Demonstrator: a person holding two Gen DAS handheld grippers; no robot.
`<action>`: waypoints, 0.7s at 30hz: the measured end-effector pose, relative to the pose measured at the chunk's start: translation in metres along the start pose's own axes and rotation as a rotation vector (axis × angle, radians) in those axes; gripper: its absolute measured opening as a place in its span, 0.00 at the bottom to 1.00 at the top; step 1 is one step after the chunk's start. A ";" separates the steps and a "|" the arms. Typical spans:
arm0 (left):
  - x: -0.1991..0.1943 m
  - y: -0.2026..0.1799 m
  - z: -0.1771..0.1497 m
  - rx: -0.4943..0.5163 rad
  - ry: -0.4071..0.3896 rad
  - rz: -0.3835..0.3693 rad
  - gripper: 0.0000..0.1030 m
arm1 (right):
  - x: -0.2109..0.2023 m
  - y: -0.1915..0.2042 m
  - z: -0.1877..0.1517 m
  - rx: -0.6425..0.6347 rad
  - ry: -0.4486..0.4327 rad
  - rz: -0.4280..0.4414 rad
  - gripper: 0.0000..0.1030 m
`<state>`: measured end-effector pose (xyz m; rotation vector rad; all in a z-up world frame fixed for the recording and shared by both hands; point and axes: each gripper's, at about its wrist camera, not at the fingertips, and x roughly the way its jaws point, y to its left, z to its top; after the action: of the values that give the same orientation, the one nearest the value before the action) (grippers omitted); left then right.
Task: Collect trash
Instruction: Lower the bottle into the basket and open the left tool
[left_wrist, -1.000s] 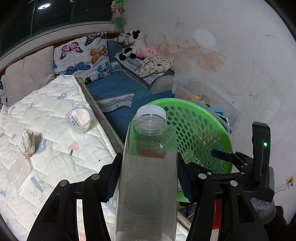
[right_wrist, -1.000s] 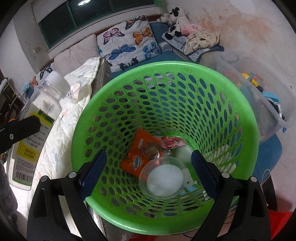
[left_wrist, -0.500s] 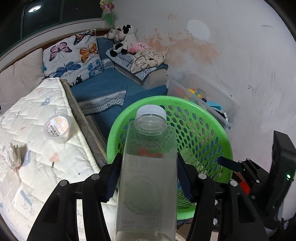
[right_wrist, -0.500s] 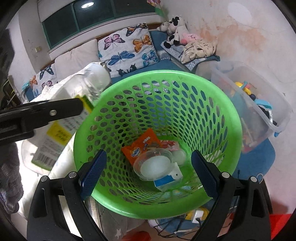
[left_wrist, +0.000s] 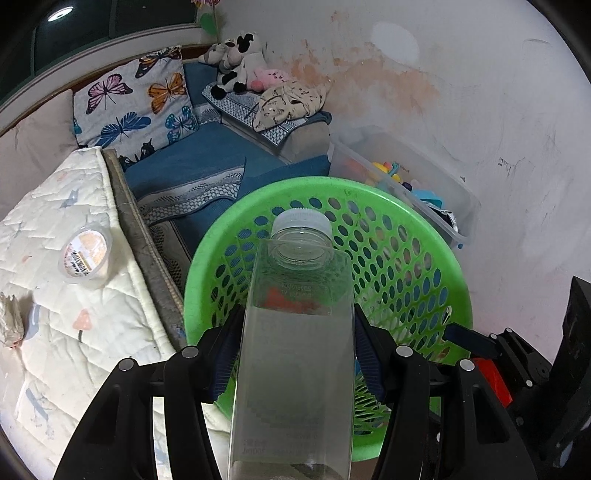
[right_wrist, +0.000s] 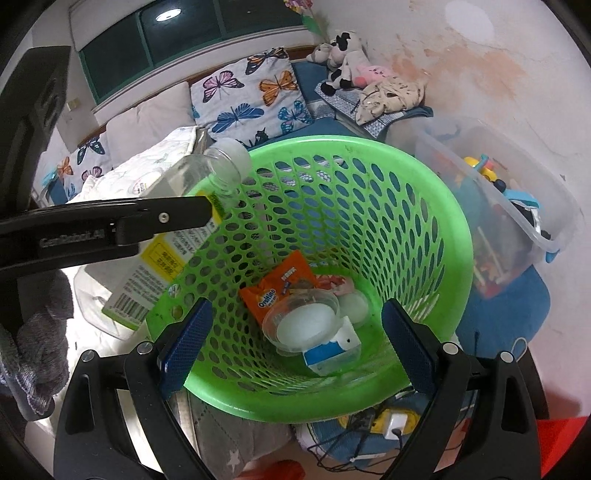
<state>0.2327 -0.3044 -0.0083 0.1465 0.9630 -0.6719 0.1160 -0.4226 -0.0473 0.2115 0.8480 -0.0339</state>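
left gripper (left_wrist: 297, 354) clamped on clear square plastic bottle w/ white cap (left_wrist: 295, 354), over green perforated basket (left_wrist: 417, 221); right gripper (right_wrist: 295, 343) jaws apart, empty

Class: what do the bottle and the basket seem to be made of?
Bottle: apparently clear, glossy plastic; the basket shows through it, and its cap is white. Basket: probably moulded green plastic, smooth with a slight sheen, its wall pierced by even round holes.

"Ovaltine" is printed on the orange packet (right_wrist: 277, 288) in the green basket (right_wrist: 436, 206); "GenRobot.AI" is embossed on the left gripper (right_wrist: 207, 218) finger.
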 end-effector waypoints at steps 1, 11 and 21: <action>0.001 -0.001 0.000 0.002 0.003 -0.001 0.54 | 0.000 0.000 0.000 0.001 0.001 0.000 0.89; 0.011 -0.003 0.002 0.002 0.023 -0.007 0.54 | -0.001 -0.002 -0.001 0.003 0.001 -0.004 0.89; 0.008 -0.005 0.000 0.003 0.012 -0.026 0.55 | -0.001 -0.004 -0.003 0.007 0.003 -0.004 0.89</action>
<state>0.2330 -0.3117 -0.0141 0.1415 0.9766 -0.6969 0.1130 -0.4260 -0.0495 0.2168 0.8515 -0.0404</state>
